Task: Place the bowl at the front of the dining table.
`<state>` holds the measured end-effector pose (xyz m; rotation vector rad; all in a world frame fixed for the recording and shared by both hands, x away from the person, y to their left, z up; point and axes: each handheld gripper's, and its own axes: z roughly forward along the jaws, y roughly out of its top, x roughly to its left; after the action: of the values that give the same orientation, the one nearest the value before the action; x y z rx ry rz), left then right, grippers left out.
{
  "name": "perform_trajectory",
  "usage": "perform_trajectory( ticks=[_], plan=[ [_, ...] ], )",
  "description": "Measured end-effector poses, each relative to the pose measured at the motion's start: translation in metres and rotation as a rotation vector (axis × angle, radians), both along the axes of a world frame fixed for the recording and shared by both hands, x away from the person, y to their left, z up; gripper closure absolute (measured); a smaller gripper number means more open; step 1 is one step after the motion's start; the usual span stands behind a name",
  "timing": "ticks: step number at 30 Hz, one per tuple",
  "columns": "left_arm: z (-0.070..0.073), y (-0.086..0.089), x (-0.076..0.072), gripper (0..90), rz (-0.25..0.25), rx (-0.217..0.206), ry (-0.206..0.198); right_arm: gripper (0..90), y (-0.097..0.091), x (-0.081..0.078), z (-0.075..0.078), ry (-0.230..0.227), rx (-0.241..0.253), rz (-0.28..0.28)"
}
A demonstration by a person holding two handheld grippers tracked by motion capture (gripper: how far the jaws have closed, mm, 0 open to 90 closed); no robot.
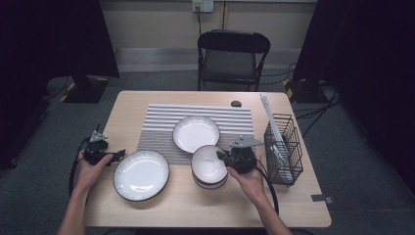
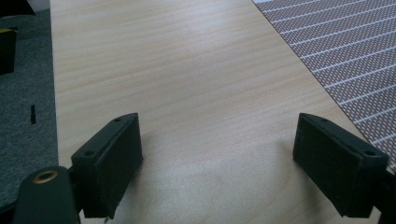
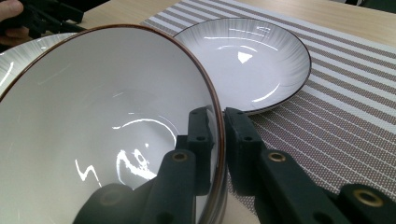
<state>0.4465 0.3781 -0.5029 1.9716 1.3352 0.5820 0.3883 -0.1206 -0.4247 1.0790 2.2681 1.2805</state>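
So the bench [image 1: 147,215] has a striped mat [image 1: 161,122] across the middle, and a folding chair [image 1: 232,54] sits behind it at 12 o'clock. A wire rack [image 1: 284,147] stands at 3 o'clock from the bowls, just beside the right gripper [image 1: 226,157]. A big plate [image 1: 141,175] sits at 9 o'clock from the stacked bowls [image 1: 209,166], and a shallow plate [image 1: 195,133] at 11 o'clock on the mat. The right jaws are clamped on the top bowl's rim, one jaw inside, one outside. The left gripper [image 1: 120,155] is at 10 o'clock from the big plate, jaws spread wide over bare wood, nothing between them.
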Motion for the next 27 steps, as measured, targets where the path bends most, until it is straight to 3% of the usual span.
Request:
perform_trajectory(
  ticks=[13,16,19,22,27],
  plan=[
    [0.0000,0.0000,0.0000,15.1,0.000,0.000,0.000,81.5,-0.0008,-0.0011,0.0021,-0.011,0.004,-0.003],
    [0.0000,0.0000,0.0000,15.1,-0.001,0.000,0.000,82.1,-0.0032,-0.0021,0.0067,-0.018,0.030,0.004],
    [0.0000,0.0000,0.0000,15.1,-0.001,0.000,0.000,82.9,0.0000,-0.0026,0.0082,-0.016,-0.008,0.001],
    [0.0000,-0.0001,0.0000,15.1,0.000,0.000,0.000,82.8,-0.0033,-0.0011,0.0053,-0.005,0.024,0.008],
    [0.0000,0.0000,0.0000,15.1,-0.001,0.000,0.000,82.8,-0.0028,-0.0010,0.0059,0.003,0.025,0.002]
  ],
)
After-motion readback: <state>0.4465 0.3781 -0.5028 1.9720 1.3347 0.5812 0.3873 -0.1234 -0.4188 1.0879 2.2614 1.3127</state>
